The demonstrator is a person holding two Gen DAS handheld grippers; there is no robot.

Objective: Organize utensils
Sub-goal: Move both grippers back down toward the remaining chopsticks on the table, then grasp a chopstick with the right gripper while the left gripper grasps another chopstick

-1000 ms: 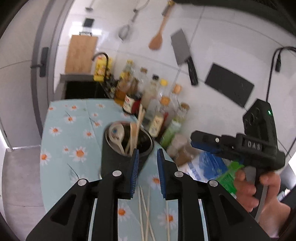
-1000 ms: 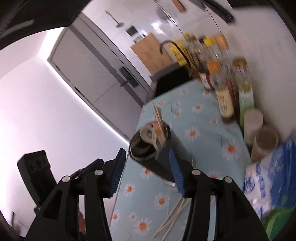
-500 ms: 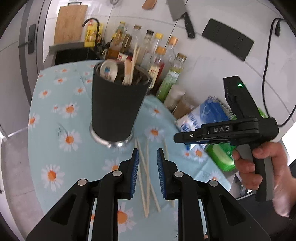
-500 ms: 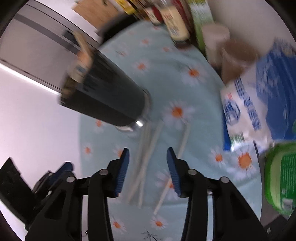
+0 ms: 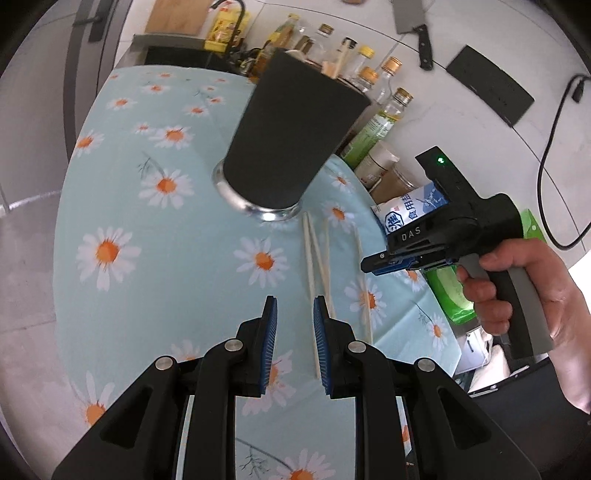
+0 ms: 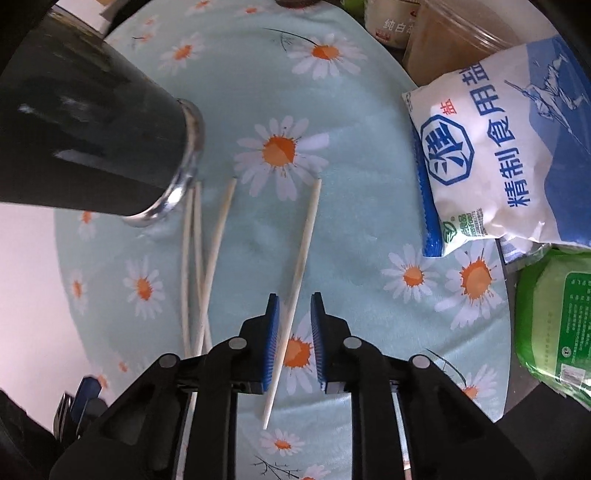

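A black utensil cup (image 5: 291, 140) with a steel base stands on the daisy tablecloth (image 5: 147, 258); utensil tips show above its rim. It also shows in the right wrist view (image 6: 85, 147). Several pale chopsticks (image 5: 314, 258) lie on the cloth in front of it. My left gripper (image 5: 291, 321) is open and empty, just left of the chopsticks. My right gripper (image 6: 293, 314) is open, low over the cloth, with a single chopstick (image 6: 301, 254) lying between its jaws. Three more chopsticks (image 6: 199, 266) lie to its left. The right gripper also shows in the left wrist view (image 5: 373, 264).
A white and blue salt bag (image 6: 498, 155) and a green packet (image 6: 554, 325) lie right of the chopsticks. Bottles and jars (image 5: 373, 122) line the wall behind the cup. A cleaver (image 5: 413, 26) hangs on the wall. The table edge is near on the right.
Both grippers have tilted down and come lower toward the chopsticks on the cloth. The right gripper now straddles the single chopstick. The cup has not moved.
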